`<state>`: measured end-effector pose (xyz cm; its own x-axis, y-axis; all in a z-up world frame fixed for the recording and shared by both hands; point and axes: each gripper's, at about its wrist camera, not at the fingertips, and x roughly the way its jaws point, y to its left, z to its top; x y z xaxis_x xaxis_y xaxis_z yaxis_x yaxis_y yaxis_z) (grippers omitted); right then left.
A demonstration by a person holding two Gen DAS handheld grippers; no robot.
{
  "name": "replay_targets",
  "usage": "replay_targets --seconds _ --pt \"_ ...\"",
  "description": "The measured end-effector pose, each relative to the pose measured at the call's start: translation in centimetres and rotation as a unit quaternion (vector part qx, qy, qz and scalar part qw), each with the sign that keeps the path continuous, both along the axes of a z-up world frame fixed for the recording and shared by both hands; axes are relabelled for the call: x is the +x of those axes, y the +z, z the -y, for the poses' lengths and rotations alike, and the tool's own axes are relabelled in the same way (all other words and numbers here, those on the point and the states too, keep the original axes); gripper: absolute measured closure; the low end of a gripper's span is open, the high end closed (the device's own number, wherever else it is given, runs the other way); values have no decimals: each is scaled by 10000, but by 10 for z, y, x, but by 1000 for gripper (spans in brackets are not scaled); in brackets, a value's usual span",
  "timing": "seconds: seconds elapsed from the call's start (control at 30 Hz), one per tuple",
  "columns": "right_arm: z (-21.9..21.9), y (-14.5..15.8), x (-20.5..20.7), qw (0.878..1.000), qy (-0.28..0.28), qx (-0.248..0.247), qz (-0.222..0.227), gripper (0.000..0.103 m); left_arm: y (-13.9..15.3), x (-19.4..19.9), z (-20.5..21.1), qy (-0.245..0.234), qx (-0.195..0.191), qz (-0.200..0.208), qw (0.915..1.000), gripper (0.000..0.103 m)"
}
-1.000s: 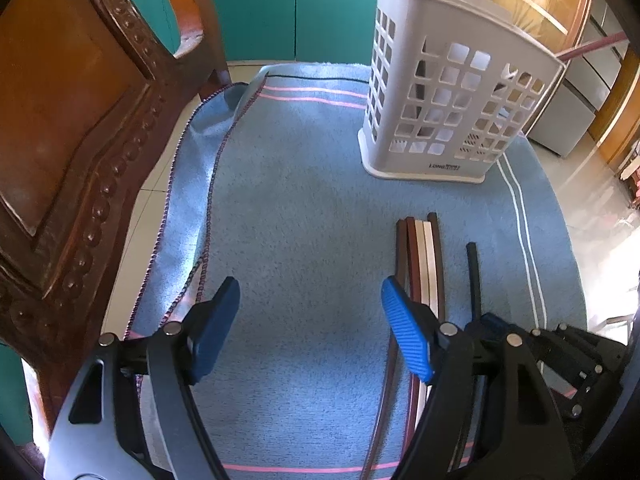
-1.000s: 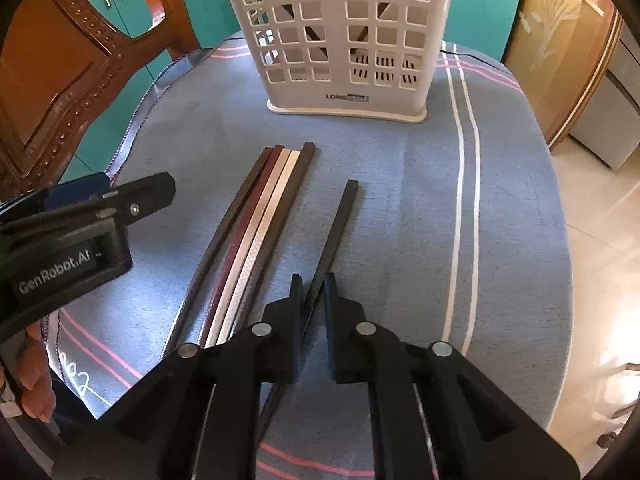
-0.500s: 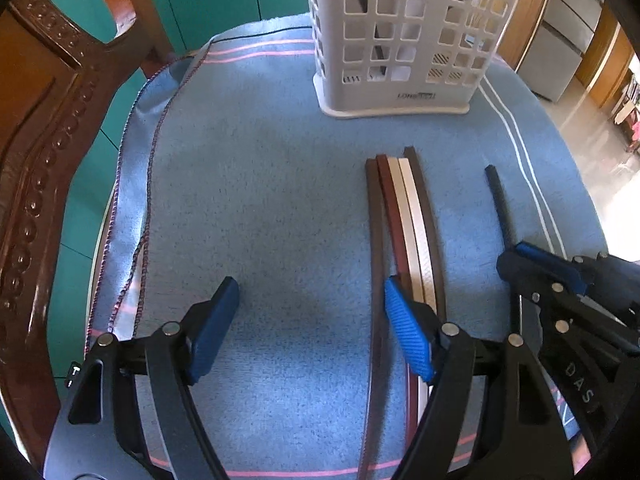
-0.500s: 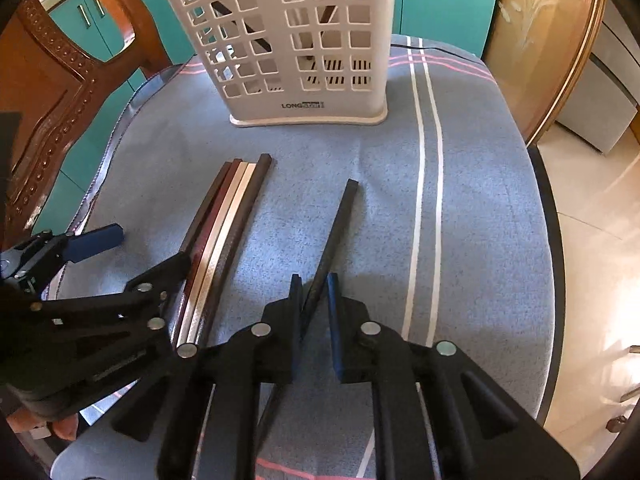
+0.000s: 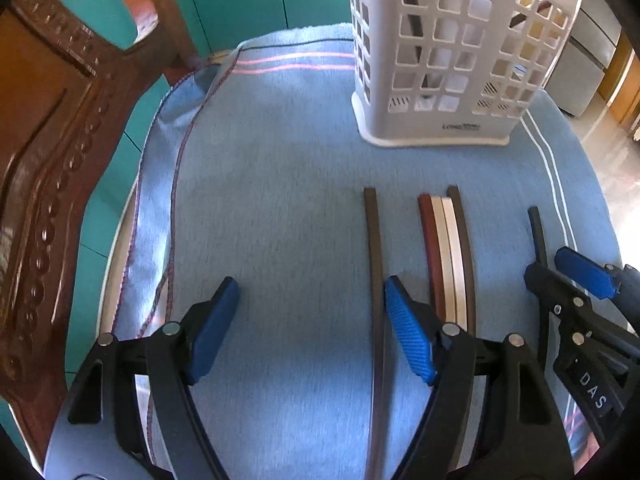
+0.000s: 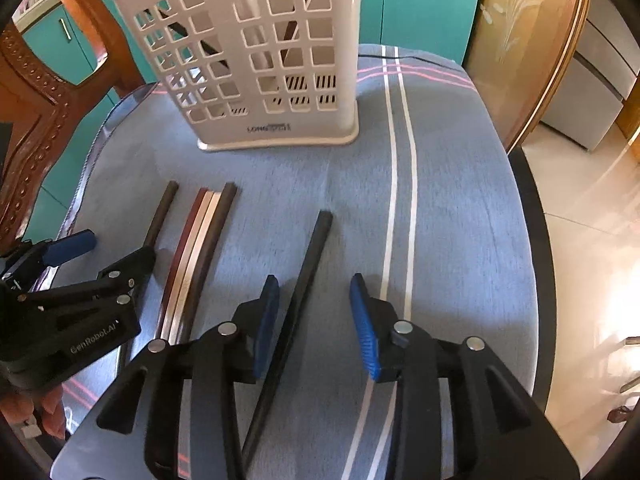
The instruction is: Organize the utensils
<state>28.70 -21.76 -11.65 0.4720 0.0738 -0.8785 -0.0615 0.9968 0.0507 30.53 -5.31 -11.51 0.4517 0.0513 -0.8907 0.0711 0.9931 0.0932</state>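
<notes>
Sorting of loose chopsticks on the blue striped cloth (image 5: 280, 200), with the white perforated plastic basket (image 6: 280, 60) upright at the far side, some sticks already inside. Near the left gripper (image 5: 312, 320), spread wide and empty: one dark brown chopstick (image 5: 374, 260) lying apart, just inside its right blue pad. Beside it, a tight bundle of red-brown, cream and dark sticks (image 5: 446, 256), not touched by any pad.

Right gripper (image 6: 314, 324) opening now; the single black chopstick (image 6: 308, 272) flat on the cloth between the jaws, close to the left pad, not pinched.

Likely step: singling out sticks before transfer to the basket. Next move probably a descent of the left gripper over the brown stick, then a closing of the pads on its near end and a lift toward the basket top.

Readable writing: "GenRobot.AI" on the left gripper body, "DAS" on the right one; the basket logo begins "LONG", rest blurred.
</notes>
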Motion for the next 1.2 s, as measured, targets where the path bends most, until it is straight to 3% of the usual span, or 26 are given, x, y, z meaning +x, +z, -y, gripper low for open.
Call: replay_targets --seconds 0.17,0.27,0.4,0.5,0.53,0.6,0.77,1.03,1.2 --pt "-4 -5 15 9990 -145 -347 222 56 1 4 0 43 82 123 9999 26" --pt "-6 -5 16 9987 -119 -398 280 56 1 13 1 -3 101 138 9999 27" --pt "-12 -5 14 9988 64 -373 319 65 2 12 4 -214 -153 73 9996 51" --pt "-20 -4 11 9988 210 -316 306 79 4 7 7 -372 -301 5 9989 70" --pt "-22 -3 10 9989 264 -280 284 86 5 4 8 -419 -304 -17 9987 75" --pt "-24 -1 6 9990 322 -220 236 89 5 1 13 -478 -259 -36 9985 77" --pt "-16 0 4 9997 215 59 131 89 5 1 14 -475 -259 -18 9985 76" --pt "-19 -1 11 9994 219 -152 214 88 2 7 7 -324 -147 47 9994 58" --pt "-22 -2 11 9992 252 -197 247 84 0 15 3 -311 -126 72 9994 54"
